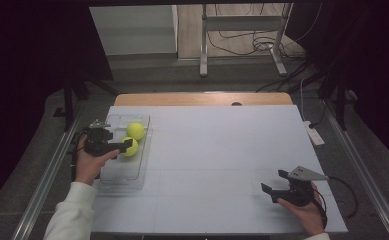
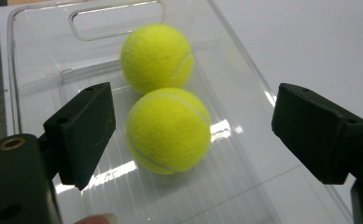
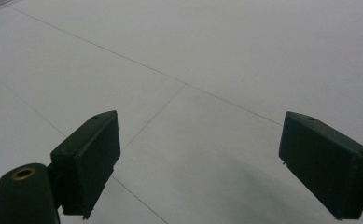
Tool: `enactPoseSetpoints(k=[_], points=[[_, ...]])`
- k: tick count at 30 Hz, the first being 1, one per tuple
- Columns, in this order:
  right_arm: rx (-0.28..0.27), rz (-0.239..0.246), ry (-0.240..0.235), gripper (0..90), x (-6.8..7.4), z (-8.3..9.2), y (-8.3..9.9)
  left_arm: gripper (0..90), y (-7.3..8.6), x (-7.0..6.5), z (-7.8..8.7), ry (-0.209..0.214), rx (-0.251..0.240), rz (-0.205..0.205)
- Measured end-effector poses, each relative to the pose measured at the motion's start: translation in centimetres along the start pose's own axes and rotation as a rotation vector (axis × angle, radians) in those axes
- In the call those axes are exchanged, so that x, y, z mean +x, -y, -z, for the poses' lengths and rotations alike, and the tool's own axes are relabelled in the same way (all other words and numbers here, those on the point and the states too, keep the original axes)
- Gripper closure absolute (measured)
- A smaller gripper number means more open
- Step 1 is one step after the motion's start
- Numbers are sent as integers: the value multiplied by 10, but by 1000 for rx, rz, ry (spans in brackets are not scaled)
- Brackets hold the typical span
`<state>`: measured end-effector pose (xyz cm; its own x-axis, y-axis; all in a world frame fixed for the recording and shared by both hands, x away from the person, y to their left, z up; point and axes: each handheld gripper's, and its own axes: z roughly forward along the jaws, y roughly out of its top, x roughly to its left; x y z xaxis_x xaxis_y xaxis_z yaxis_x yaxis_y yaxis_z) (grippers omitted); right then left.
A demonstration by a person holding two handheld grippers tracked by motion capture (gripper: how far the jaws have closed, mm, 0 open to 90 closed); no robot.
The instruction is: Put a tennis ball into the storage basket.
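Inside clear tray [image 2: 39, 70], two fuzzy yellow-green tennis balls [image 2: 168, 130]

A lab-like recording room: a white table [image 1: 217, 150] at the frame's centre, black curtains [image 1: 27, 60] along both sides, and a metal stand [image 1: 242, 30] with loose cables [image 1: 242, 42] at top centre.

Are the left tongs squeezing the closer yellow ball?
Apart. In the left gripper view, the left tongs stand open, with clear tray showing between each pad and the near ball.
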<state>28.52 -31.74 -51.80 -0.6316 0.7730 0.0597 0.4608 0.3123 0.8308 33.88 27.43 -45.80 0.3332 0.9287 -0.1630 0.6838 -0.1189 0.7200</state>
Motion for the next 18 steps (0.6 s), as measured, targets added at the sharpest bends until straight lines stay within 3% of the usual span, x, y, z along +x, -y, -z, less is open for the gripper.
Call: enactPoseSetpoints(k=[12, 18], points=[[-6, -7, -4, 131, -1, 2, 0, 147, 13, -14, 6, 80, -61, -35], [-12, -12, -3, 131, -2, 3, 1, 149, 19, -20, 11, 100, -81, -51]])
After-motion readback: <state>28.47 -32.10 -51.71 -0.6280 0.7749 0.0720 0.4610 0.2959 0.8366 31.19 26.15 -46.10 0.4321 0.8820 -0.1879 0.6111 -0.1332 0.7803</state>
